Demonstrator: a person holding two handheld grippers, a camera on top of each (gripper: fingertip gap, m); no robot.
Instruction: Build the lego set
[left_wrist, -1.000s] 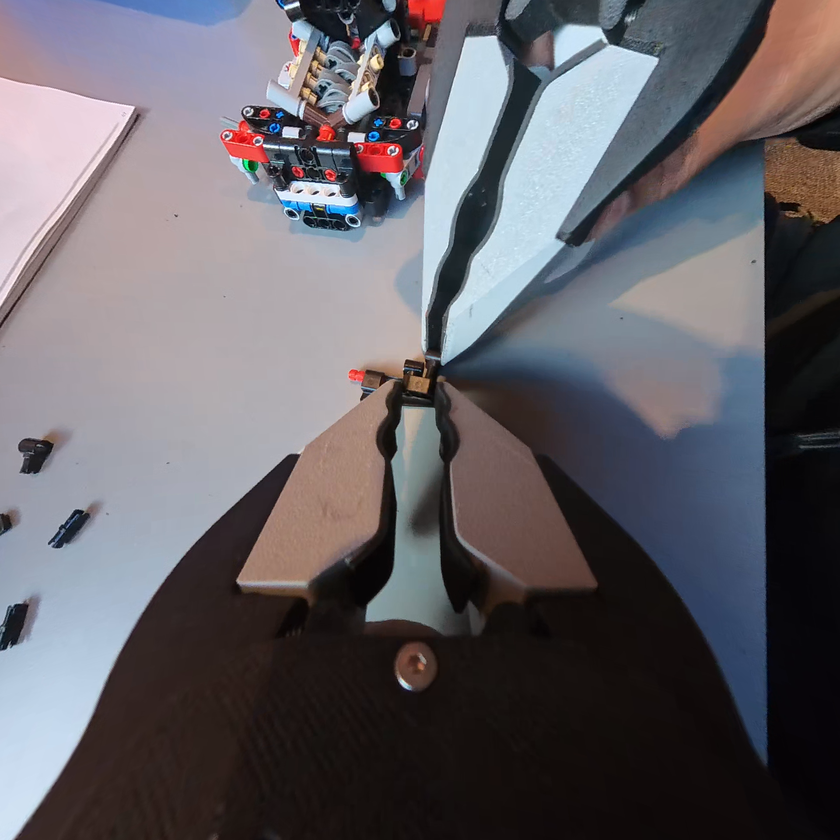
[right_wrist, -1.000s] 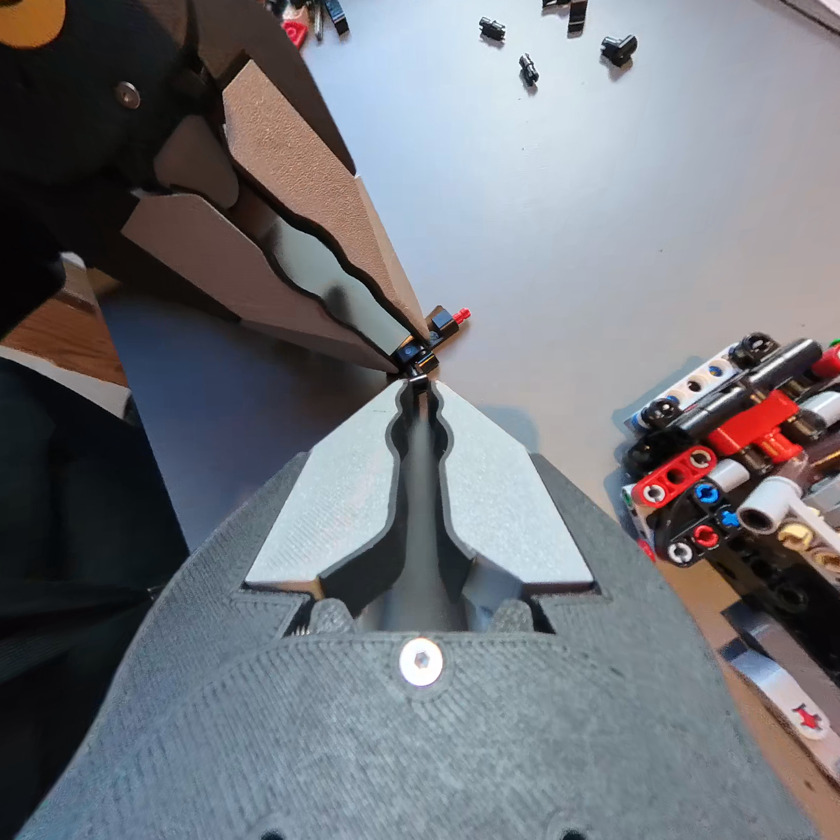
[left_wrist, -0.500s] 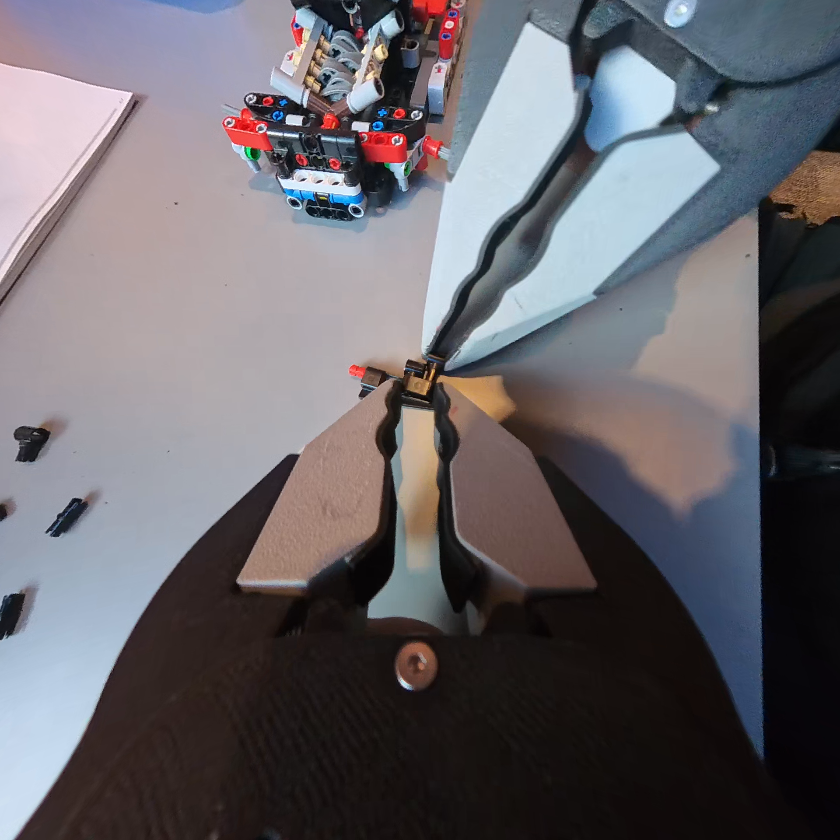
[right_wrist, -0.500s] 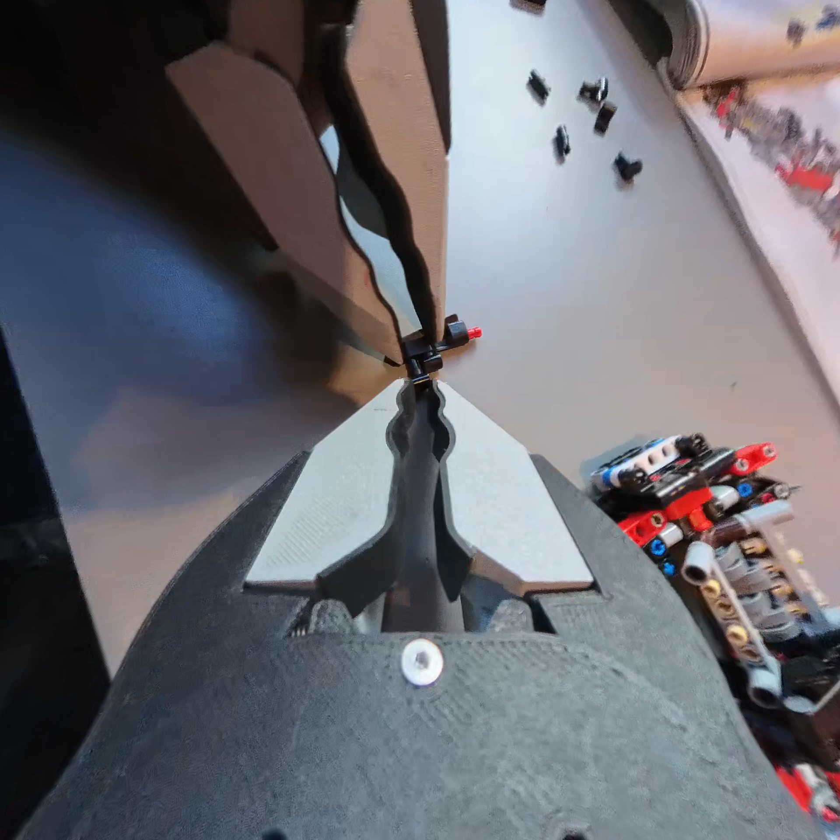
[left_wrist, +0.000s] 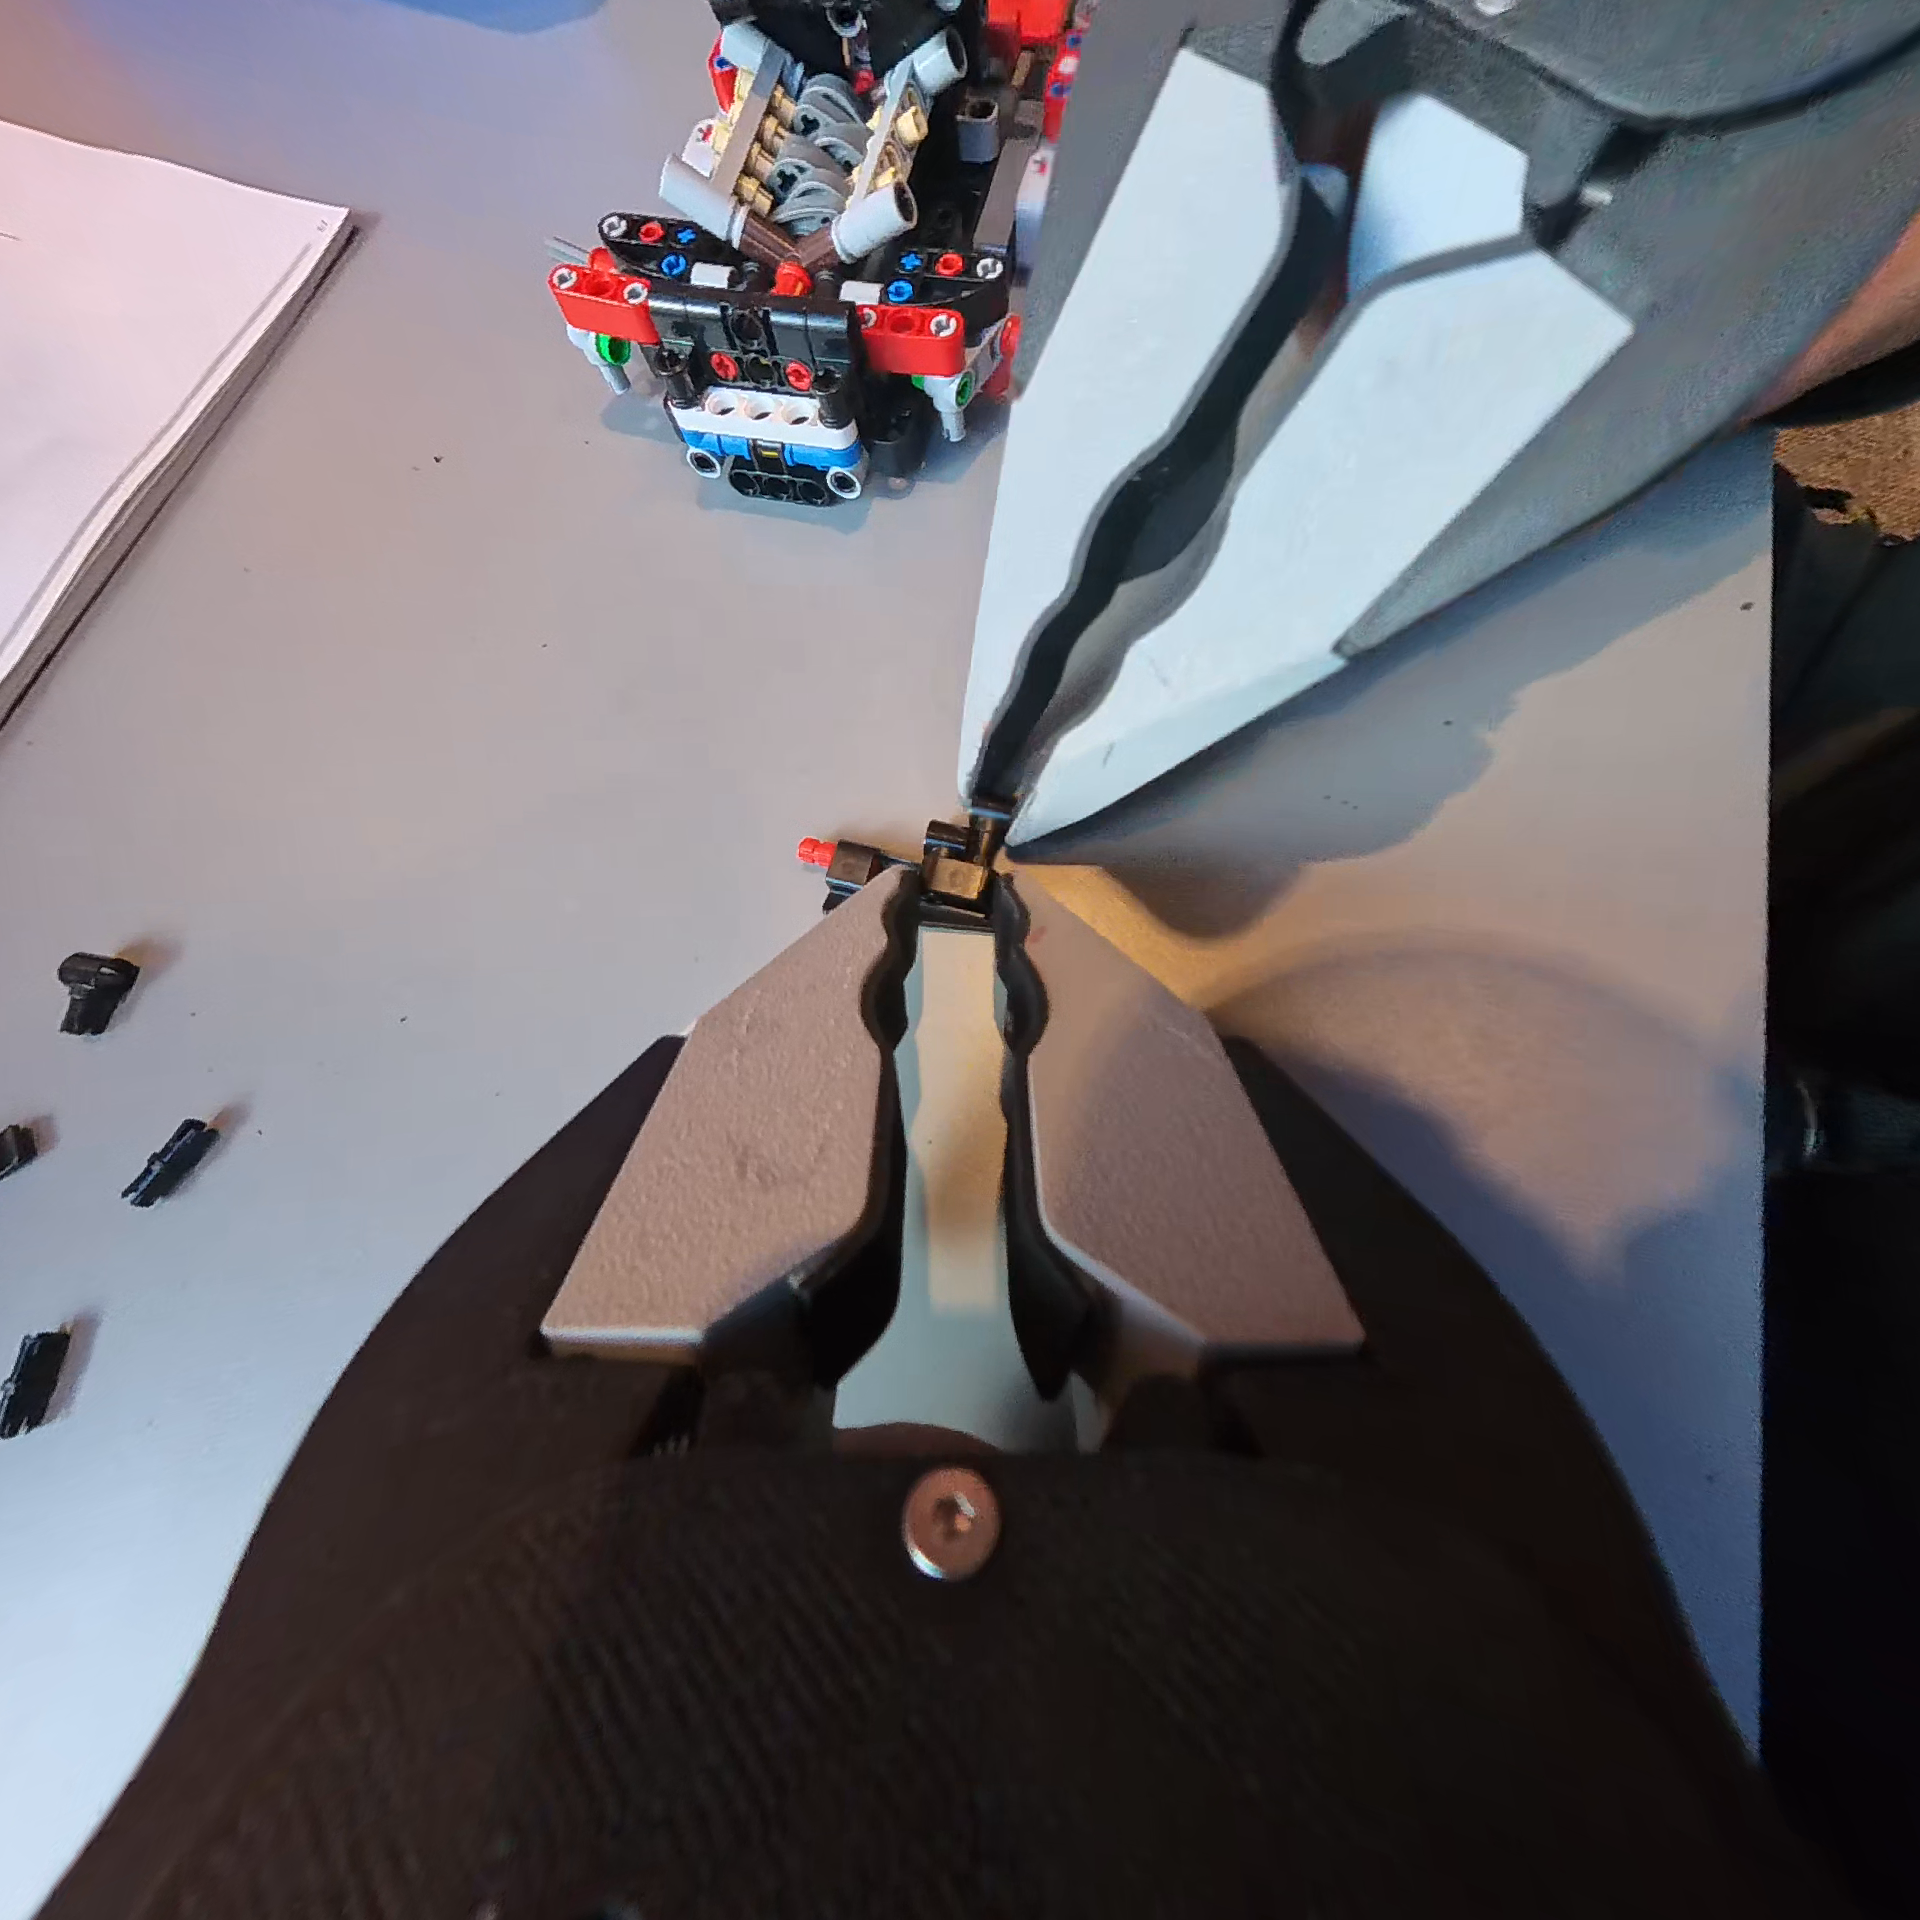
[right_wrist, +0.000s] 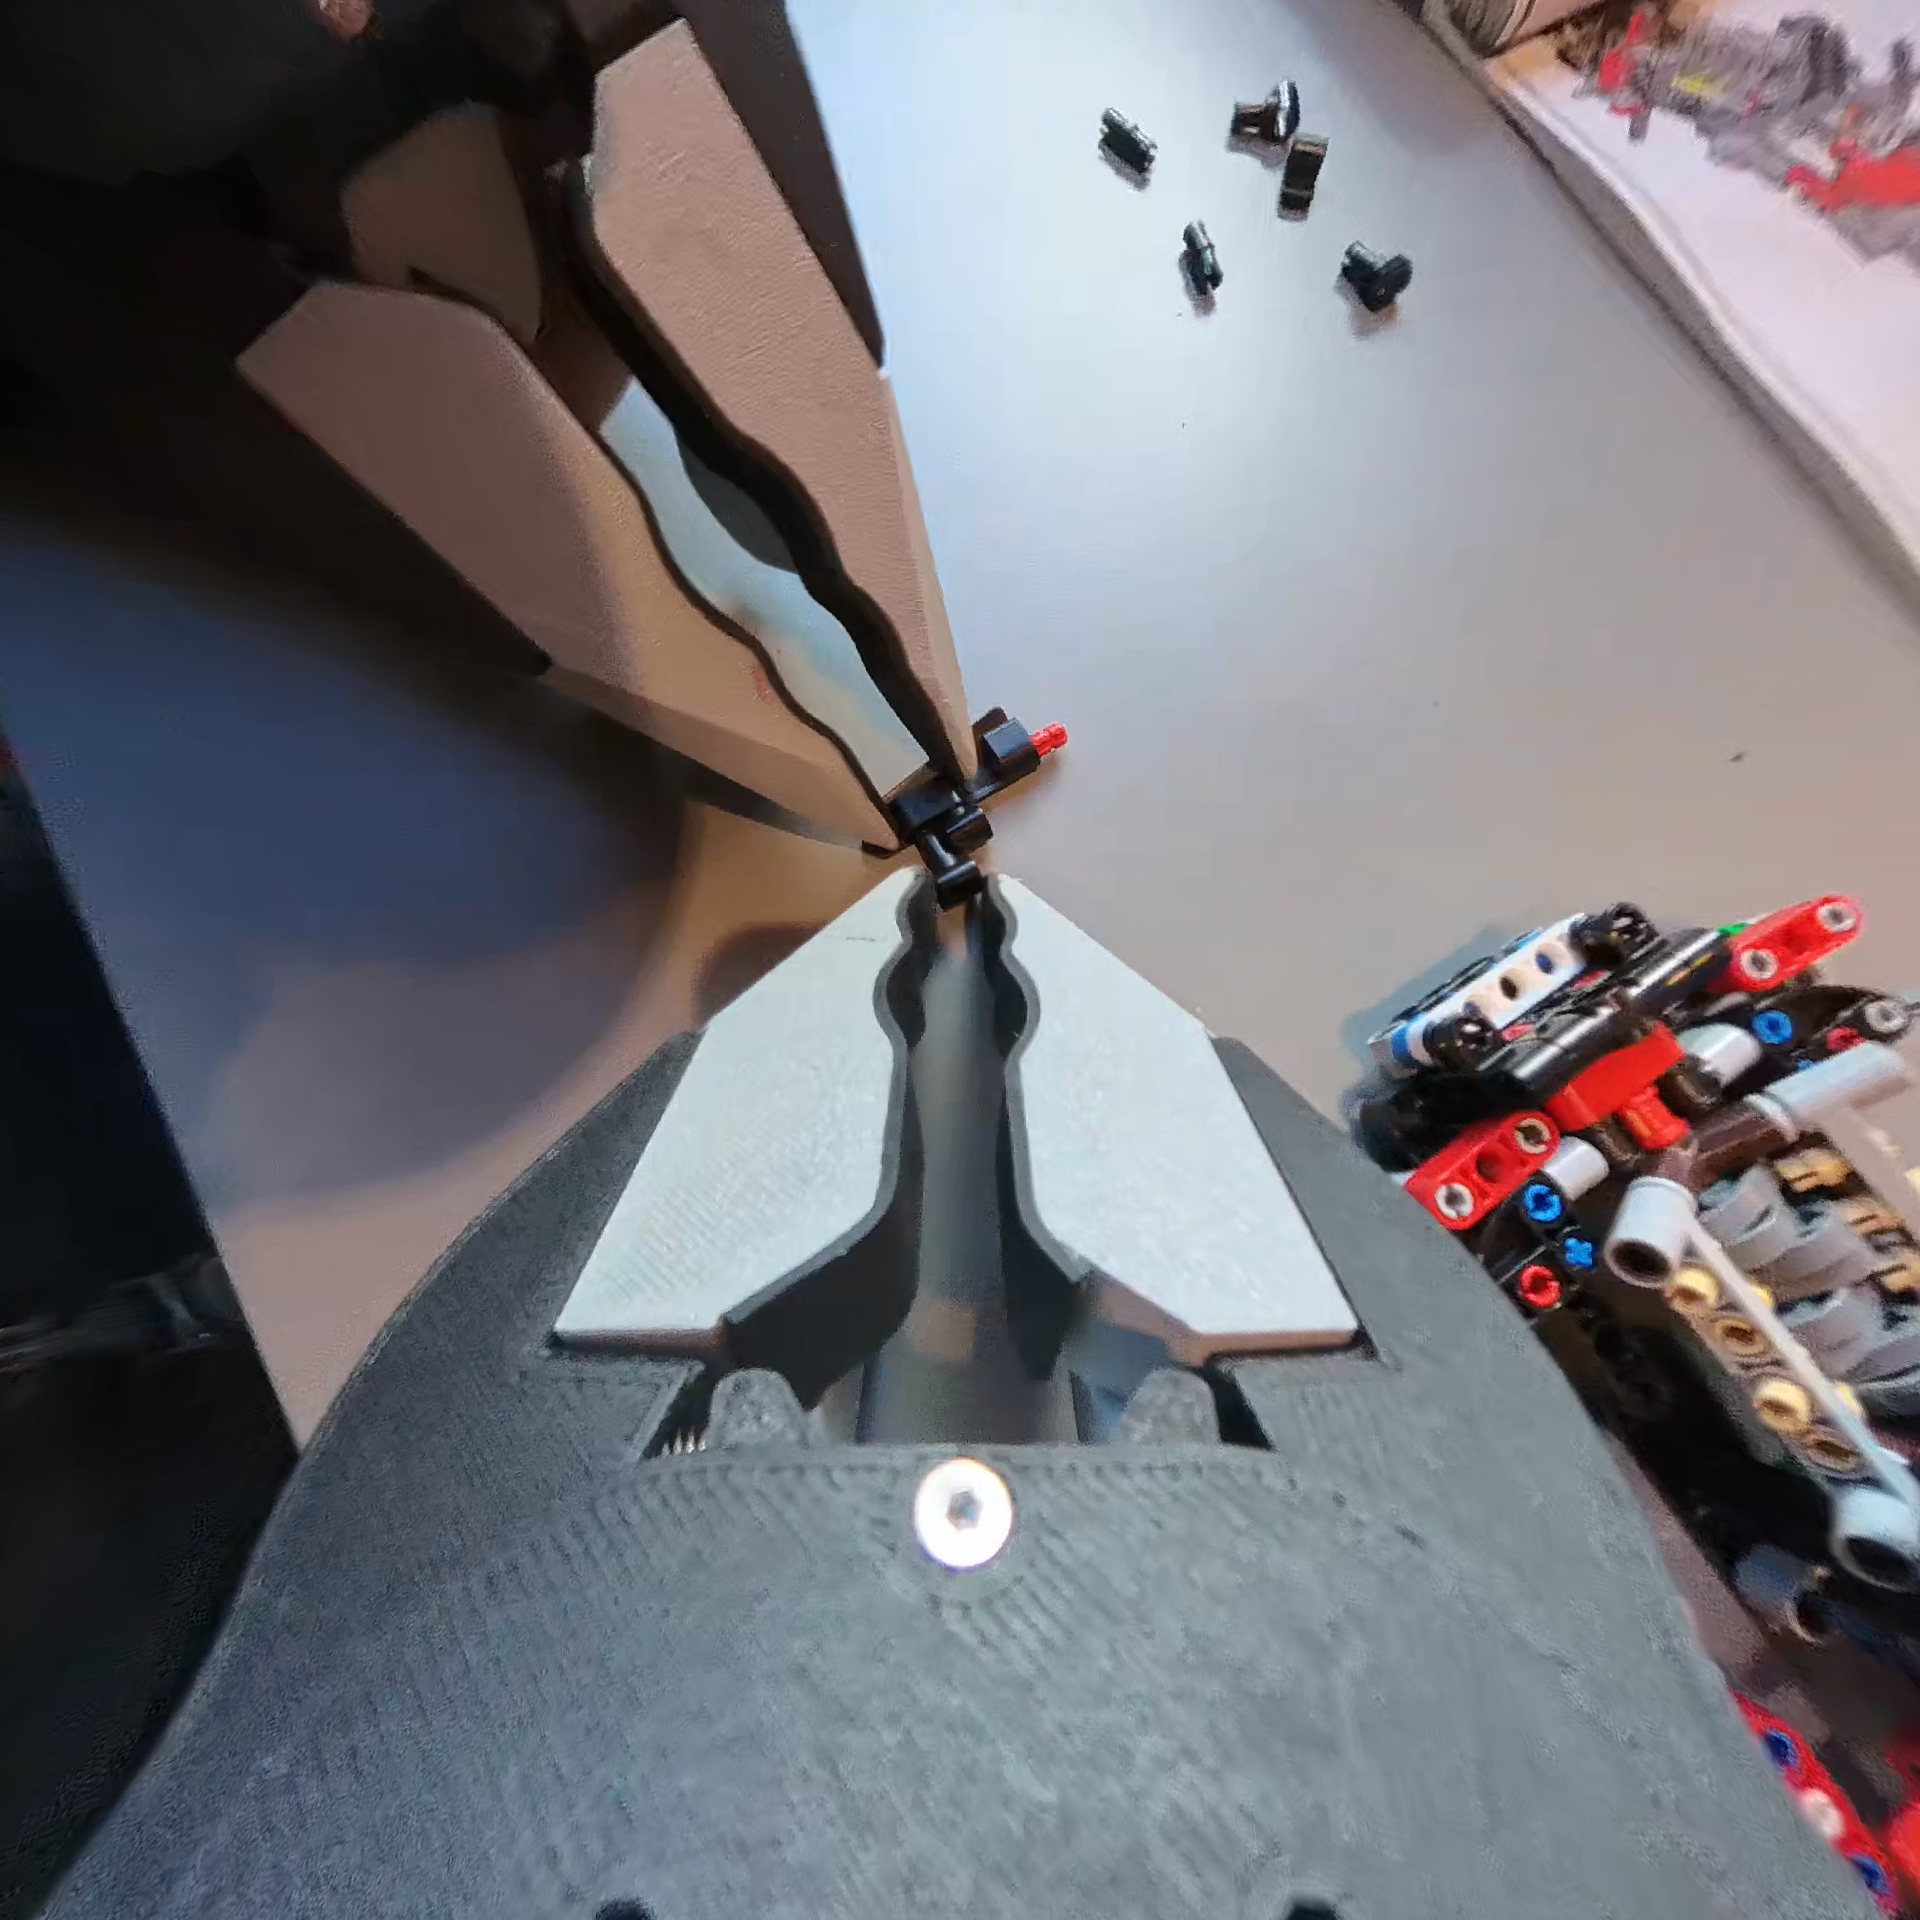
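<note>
My left gripper (left_wrist: 954, 900) is shut on a small black connector piece (left_wrist: 952, 879) that has a black arm with a red pin tip (left_wrist: 817, 851) sticking out to the left. My right gripper (right_wrist: 954, 894) is shut on a small black pin (right_wrist: 952, 879) whose far end meets that connector (right_wrist: 933, 808). The two grippers stand tip to tip just above the grey table. In the left wrist view the right gripper (left_wrist: 995, 819) comes in from the upper right. In the right wrist view the left gripper (right_wrist: 923, 808) comes in from the upper left.
The part-built model (left_wrist: 788, 301) in red, black, white and blue stands at the back; it also shows in the right wrist view (right_wrist: 1662, 1122). Several loose black pins (left_wrist: 166, 1162) lie at the left (right_wrist: 1288, 166). An instruction booklet (left_wrist: 114, 395) lies far left. The table edge (left_wrist: 1766, 1039) runs along the right. Less than 4 cm separates the two grippers' tips.
The right gripper has turned about the contact point, so its view swung toward the booklet and model. The left gripper and its piece have stayed in place.
</note>
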